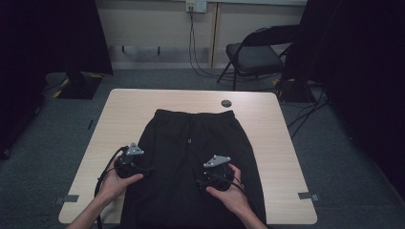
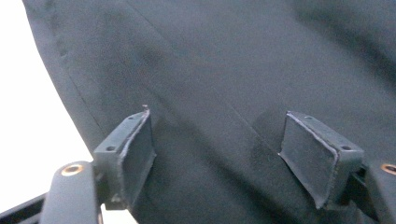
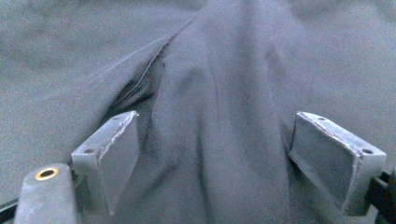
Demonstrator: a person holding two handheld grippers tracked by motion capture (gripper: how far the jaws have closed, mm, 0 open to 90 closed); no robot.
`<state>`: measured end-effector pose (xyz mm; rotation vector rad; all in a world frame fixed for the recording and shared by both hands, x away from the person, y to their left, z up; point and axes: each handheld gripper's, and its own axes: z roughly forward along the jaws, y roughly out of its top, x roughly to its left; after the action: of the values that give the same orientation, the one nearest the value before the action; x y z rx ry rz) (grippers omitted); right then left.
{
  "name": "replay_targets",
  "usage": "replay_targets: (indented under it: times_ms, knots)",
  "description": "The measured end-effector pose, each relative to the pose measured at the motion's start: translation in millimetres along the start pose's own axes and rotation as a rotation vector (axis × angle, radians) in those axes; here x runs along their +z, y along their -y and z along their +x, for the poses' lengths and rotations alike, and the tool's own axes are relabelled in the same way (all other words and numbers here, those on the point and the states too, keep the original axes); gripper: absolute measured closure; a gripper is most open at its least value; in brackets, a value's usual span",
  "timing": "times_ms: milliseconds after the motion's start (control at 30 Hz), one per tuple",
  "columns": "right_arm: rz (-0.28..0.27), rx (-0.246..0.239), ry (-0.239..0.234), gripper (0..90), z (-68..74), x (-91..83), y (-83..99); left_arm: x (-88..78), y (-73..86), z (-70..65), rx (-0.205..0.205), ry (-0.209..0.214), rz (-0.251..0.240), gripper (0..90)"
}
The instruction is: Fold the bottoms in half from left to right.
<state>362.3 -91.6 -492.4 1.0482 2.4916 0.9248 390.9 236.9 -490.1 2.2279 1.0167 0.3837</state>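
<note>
Black shorts [image 1: 188, 157] lie flat on the light wooden table [image 1: 282, 143], waistband toward the far side, legs reaching the near edge. My left gripper [image 1: 135, 151] hovers over the shorts' left leg near its outer seam; in the left gripper view the gripper [image 2: 217, 154] stands open over dark fabric [image 2: 224, 70], with pale table at the left. My right gripper [image 1: 217, 162] sits over the right leg, close to the crotch seam. In the right gripper view that gripper [image 3: 212, 158] is open astride a raised fold of cloth [image 3: 219, 107].
A small dark round disc [image 1: 226, 103] lies on the table beyond the waistband. A black folding chair [image 1: 258, 52] stands behind the table at right, cables trail on the grey carpet, and dark curtains flank both sides.
</note>
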Motion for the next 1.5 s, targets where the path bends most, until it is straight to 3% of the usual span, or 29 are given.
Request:
replay_targets:
  times_ms: [233, 367, 600, 667, 800, 867, 967, 1067, 1100, 1133, 1233, 1333, 1433, 1467, 1500]
  knots:
    - [0.002, 0.002, 0.000, 15.4, -13.2, -7.2, 8.2, 1.3, -1.4, -9.5, -0.019, -0.006, 0.004, 23.6]
    - [-0.005, 0.021, 0.013, 15.3, -29.3, -16.8, 20.4, 5.6, -5.7, -21.3, 0.003, 0.009, 0.007, 20.4]
    - [-0.014, 0.029, 0.018, 15.4, -41.5, -28.9, 35.3, 10.8, -9.5, -37.0, 0.037, 0.049, 0.001, 16.9]
    - [-0.017, 0.032, 0.022, 15.4, -48.8, -35.4, 43.2, 14.2, -10.5, -45.5, 0.043, 0.059, -0.020, 16.7]
    - [-0.019, 0.045, 0.032, 15.4, -55.8, -45.0, 54.5, 14.4, -11.9, -55.5, 0.060, 0.071, -0.011, 16.4]
    - [-0.012, 0.056, 0.044, 15.4, -57.2, -49.9, 59.1, 15.1, -13.5, -66.3, 0.103, 0.111, -0.004, 16.4]
    - [0.018, 0.065, 0.049, 15.0, -52.4, -55.6, 61.5, 13.9, -14.1, -65.9, 0.109, 0.118, 0.001, 18.9]
    - [0.020, 0.079, 0.007, 17.2, -47.0, -58.4, 55.7, 14.3, -13.6, -58.9, 0.101, 0.109, -0.016, 23.0]
    - [-0.049, 0.095, -0.003, 17.6, -37.9, -65.6, 44.5, 14.1, -13.9, -50.3, 0.083, 0.086, -0.012, 22.9]
    - [-0.064, 0.095, -0.011, 17.2, -34.8, -67.5, 40.2, 13.7, -14.2, -45.9, 0.065, 0.077, -0.005, 22.9]
    - [-0.077, 0.068, -0.035, 18.9, -19.8, -68.4, 25.1, 10.3, -13.7, -35.6, 0.035, 0.055, 0.000, 26.9]
    - [-0.068, 0.027, -0.062, 21.3, 0.6, -62.3, 13.8, 7.7, -14.1, -30.2, 0.023, 0.078, 0.010, 28.5]
    - [-0.079, -0.019, -0.087, 26.0, 23.2, -57.6, -0.9, -0.5, -14.9, -21.1, -0.010, 0.093, -0.019, 30.4]
    - [-0.079, -0.019, -0.087, 26.0, 23.2, -57.6, -0.9, -0.5, -14.9, -21.1, -0.010, 0.093, -0.019, 31.0]
    - [-0.089, -0.031, -0.108, 32.3, 35.9, -57.7, -11.7, -3.9, -15.7, -16.0, -0.007, 0.067, -0.017, 34.8]
